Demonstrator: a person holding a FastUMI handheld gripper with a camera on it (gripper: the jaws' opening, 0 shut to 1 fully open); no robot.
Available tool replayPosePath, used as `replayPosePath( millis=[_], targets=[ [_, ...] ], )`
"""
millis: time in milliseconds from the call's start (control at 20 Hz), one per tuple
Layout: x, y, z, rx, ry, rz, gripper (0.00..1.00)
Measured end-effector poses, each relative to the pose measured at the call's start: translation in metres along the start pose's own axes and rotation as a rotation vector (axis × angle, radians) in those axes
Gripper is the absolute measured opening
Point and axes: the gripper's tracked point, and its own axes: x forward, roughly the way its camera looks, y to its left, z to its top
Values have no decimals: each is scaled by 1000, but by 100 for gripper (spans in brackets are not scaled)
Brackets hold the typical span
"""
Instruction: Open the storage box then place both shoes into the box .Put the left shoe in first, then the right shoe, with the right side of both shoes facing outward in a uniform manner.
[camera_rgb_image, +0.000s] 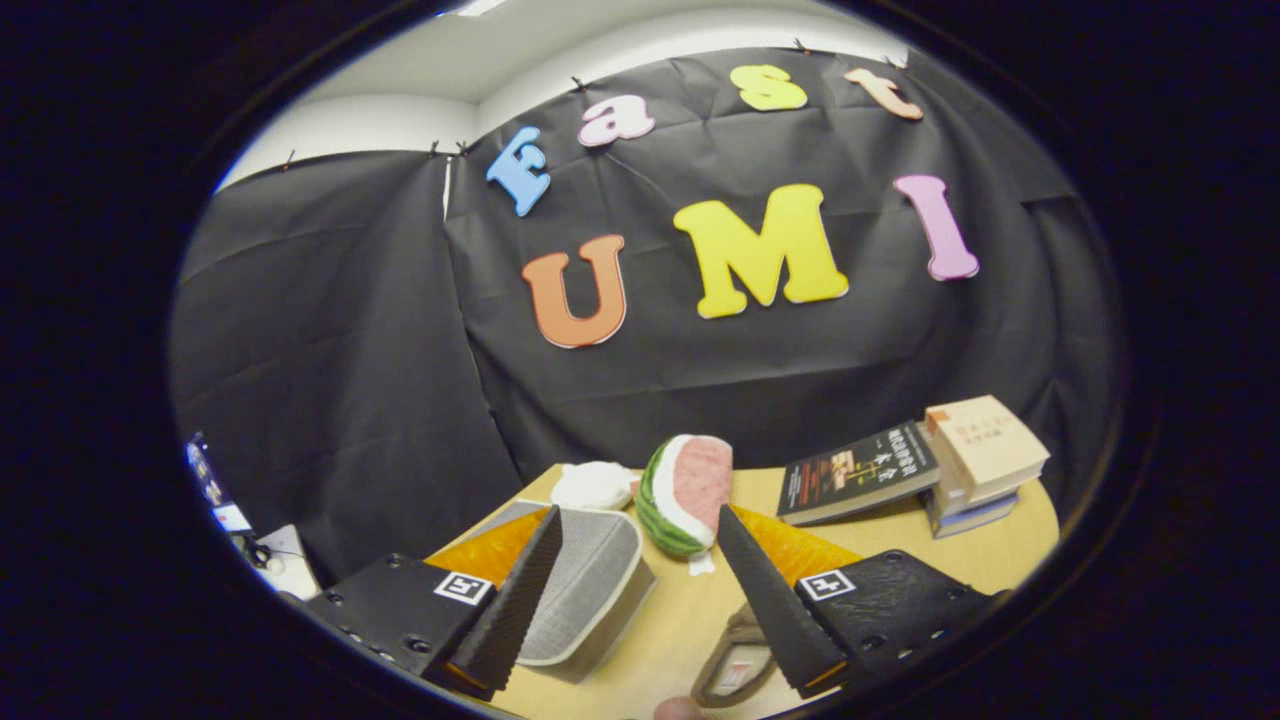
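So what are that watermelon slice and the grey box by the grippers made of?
The watermelon slice looks like a soft plush toy: fuzzy pink, white and green surface, rounded edges. The grey box, by the gripper's open fingers, which hold nothing, seems covered in woven fabric: a fine mesh texture, with a paler smooth trim along its edge. What lies under the cloth I cannot tell.

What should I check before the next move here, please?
1. Gripper fingers apart, nothing held: ok.
2. Storage box, grey fabric, just ahead between the fingers: ok.
3. Box opened: cannot tell.
4. Shoe lies on the table by the right finger: ok; left or right shoe: cannot tell.
5. Second shoe found: not ok.
6. Watermelon plush and books beyond the box, out of the way: ok.
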Motion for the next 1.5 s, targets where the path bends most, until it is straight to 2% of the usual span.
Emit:
replayPosePath(
  millis=[200,550,850,1100,1200,1250,1400,1500],
  targets=[
    [33,18,-44,95,107,76,95],
    [67,16,-98,236,227,91,95],
    [81,16,-123,320,275,123,96],
    [85,20,-133,525,331,190,97],
    [83,23,-132,562,345,203,96],
    [81,29,-125,587,338,237,95],
    [77,25,-123,600,362,219,67],
    [82,19,-122,652,353,200,52]
  ],
)
